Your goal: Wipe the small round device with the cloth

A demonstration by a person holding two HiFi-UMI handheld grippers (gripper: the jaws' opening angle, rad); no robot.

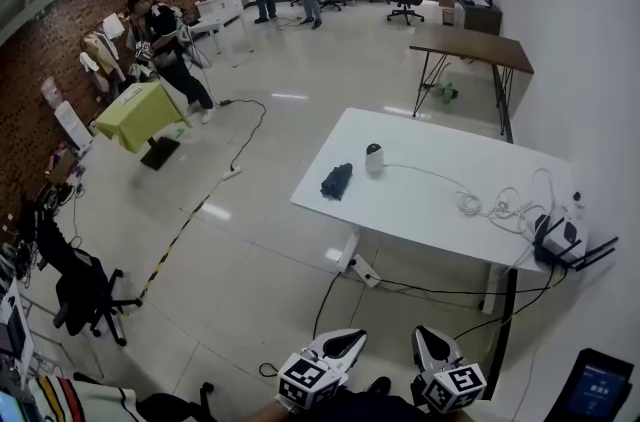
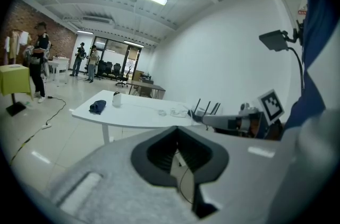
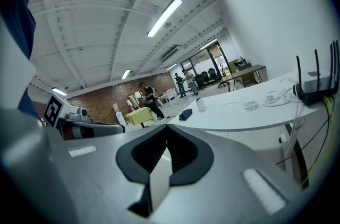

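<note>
Approach stage, wiping not begun. L gripper point(image 1: 347, 341) & R gripper point(image 1: 430, 340): jaws shut, empty, well short of table point(image 1: 440, 210). Device point(image 1: 374, 158) stands on it, cloth point(image 1: 337, 181) just beside. Next, prob.: reach cloth, open jaws, grab it.

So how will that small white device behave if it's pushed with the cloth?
The device stands small and upright, so it is probably light and apt to slide or tip. Its cable trails right, so it may tug back.
</note>
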